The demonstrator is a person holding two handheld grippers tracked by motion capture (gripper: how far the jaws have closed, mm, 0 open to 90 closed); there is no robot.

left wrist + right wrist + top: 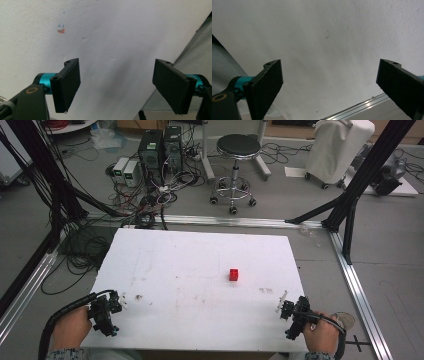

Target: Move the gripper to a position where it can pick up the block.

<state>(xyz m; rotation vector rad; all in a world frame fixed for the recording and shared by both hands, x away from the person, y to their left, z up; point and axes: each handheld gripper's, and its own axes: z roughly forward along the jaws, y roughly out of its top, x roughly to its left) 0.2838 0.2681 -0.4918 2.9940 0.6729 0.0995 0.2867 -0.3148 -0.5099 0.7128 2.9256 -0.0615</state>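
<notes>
The red block [233, 274] sits on the table [165, 270], right of centre, at about 11 o'clock from my right claw [284, 310]. Both claws, left [116, 302] too, gape wide and empty. I'd reach with the right, straddling the block squarely before closing.

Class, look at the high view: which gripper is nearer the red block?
The right gripper. It sits near the table's front right corner, close to the red block; the left gripper waits at the front left edge.
</notes>
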